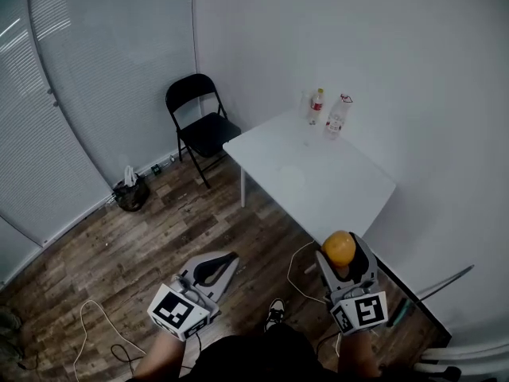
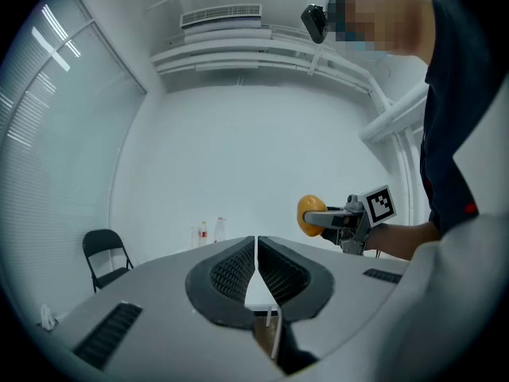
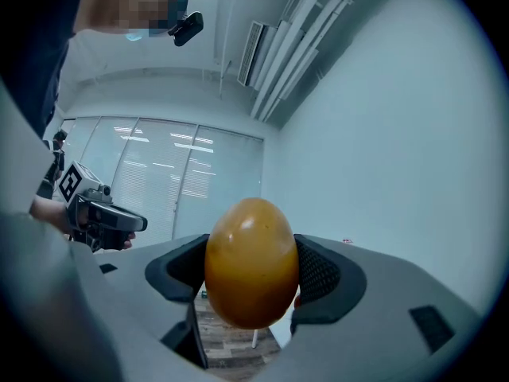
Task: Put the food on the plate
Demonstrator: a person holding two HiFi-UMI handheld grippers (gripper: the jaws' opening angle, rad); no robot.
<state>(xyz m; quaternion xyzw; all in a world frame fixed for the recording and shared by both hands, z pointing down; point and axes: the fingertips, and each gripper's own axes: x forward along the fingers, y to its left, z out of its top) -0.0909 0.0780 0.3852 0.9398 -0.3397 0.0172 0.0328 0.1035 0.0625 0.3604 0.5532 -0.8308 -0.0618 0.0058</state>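
Carry step: orange food (image 3: 252, 261) is gripped by right gripper (image 1: 343, 259) jaws, held short of white surface (image 1: 318, 177). Left gripper (image 2: 256, 269) jaws are closed, empty. No plate is seen; one must be located next.

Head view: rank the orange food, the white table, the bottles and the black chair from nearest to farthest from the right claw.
1. The orange food: held in the right claw itself.
2. The white table: just ahead of the claw.
3. The bottles at the table's far corner and the black chair off its left end: too close to call.
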